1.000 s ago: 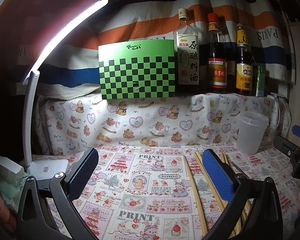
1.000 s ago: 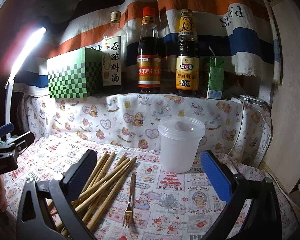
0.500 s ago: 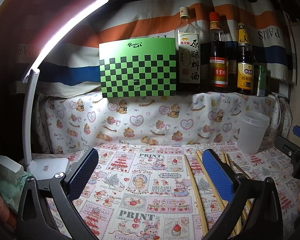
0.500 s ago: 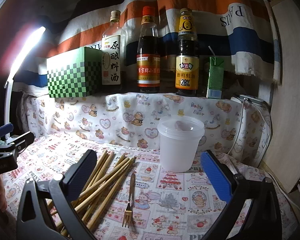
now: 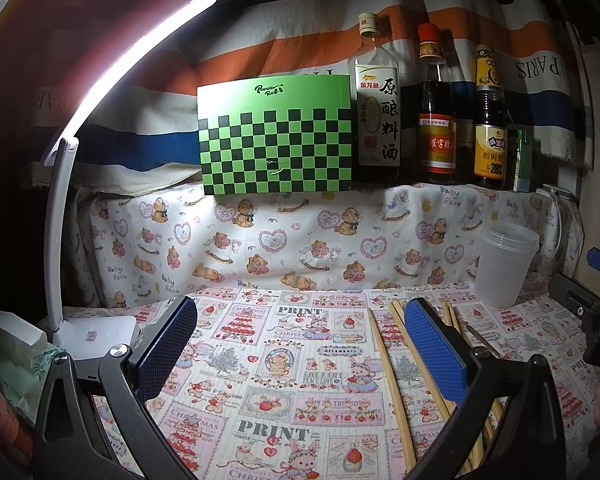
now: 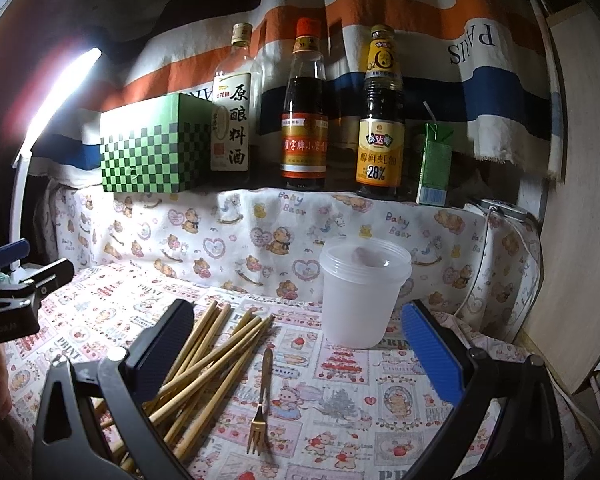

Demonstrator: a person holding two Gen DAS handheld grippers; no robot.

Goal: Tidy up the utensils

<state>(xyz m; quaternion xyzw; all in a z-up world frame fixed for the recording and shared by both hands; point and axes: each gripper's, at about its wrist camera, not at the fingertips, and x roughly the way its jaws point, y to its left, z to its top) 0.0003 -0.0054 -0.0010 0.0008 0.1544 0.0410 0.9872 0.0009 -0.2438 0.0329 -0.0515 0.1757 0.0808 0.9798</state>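
Note:
Several bamboo chopsticks [image 6: 212, 356] lie in a loose pile on the patterned cloth, partly behind my right gripper's left finger. A small gold fork [image 6: 261, 404] lies just right of them, tines toward me. A translucent plastic cup [image 6: 362, 292] stands upright behind the fork. My right gripper [image 6: 296, 356] is open and empty, held above the fork and chopsticks. My left gripper [image 5: 300, 348] is open and empty over bare cloth. In the left wrist view the chopsticks [image 5: 392, 376] lie under its right finger and the cup [image 5: 504, 264] stands at the far right.
A raised shelf at the back holds a green checkered box [image 5: 276, 136], three sauce bottles [image 6: 304, 108] and a green carton [image 6: 434, 164]. A white desk lamp [image 5: 60, 216] stands at the left. A wooden panel [image 6: 580, 200] borders the right side.
Both views have shifted very slightly; the grippers stay open and nothing on the cloth has moved.

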